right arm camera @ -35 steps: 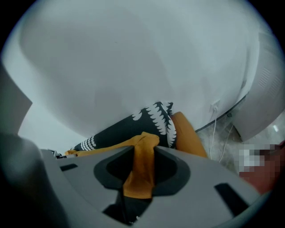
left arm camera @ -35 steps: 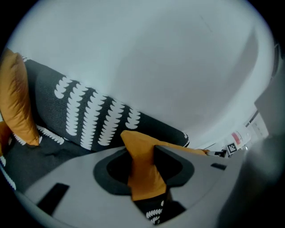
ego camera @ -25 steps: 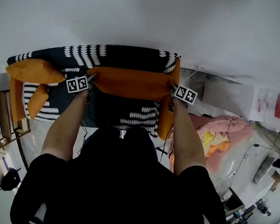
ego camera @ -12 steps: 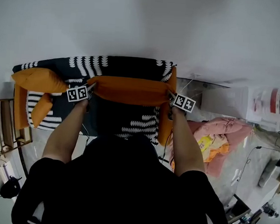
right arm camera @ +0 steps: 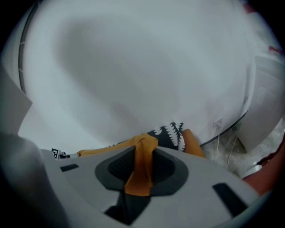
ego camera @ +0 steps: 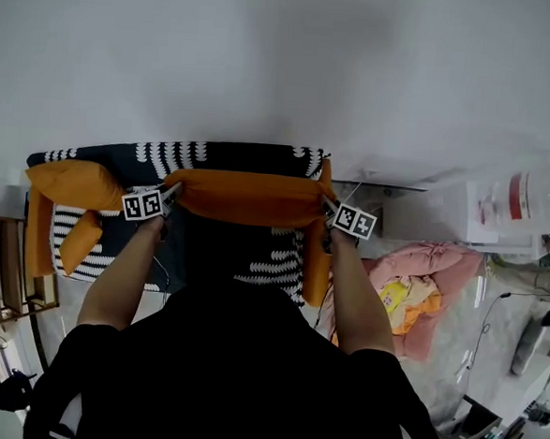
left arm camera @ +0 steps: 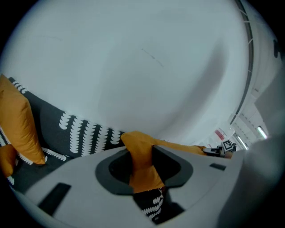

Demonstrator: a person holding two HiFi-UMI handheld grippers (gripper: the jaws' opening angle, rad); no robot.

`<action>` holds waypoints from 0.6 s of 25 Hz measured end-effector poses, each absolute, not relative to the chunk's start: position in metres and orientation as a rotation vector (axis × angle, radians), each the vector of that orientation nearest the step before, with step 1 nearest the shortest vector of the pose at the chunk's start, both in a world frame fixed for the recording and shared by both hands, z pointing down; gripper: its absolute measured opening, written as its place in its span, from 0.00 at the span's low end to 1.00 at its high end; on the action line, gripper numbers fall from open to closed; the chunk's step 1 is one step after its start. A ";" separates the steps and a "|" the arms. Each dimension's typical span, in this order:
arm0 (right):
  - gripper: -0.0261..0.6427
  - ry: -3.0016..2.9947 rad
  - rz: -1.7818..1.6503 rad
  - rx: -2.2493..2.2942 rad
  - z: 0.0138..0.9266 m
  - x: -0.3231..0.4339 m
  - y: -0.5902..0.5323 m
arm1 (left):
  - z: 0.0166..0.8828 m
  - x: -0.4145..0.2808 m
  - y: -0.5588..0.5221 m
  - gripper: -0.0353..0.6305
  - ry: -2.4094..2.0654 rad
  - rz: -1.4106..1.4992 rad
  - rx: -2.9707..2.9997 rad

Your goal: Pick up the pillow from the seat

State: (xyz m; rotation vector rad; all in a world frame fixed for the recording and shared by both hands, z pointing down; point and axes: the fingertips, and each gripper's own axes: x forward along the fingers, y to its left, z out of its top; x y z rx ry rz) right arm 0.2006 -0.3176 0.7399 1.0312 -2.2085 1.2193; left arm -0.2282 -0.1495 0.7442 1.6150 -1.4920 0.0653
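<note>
While aloft over sofa seat: pillow stretched level, left gripper clamped on left corner, right gripper jaws just closing tighter on right corner. Bare wall beyond; second pillow well apart, leftward.

A plain white wall rises behind a black-and-white patterned sofa. Left stands a wooden rack; right, pink bedding lies on the pale floor.
</note>
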 end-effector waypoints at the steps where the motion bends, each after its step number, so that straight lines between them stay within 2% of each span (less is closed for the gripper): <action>1: 0.16 -2.222 1.211 1.034 0.734 0.201 -0.319 | 0.739 -0.228 -0.151 0.25 -1.493 0.058 1.624; 15: 0.15 -2.373 1.024 1.066 0.654 0.197 -0.327 | 0.667 -0.233 -0.161 0.25 -1.551 0.004 1.742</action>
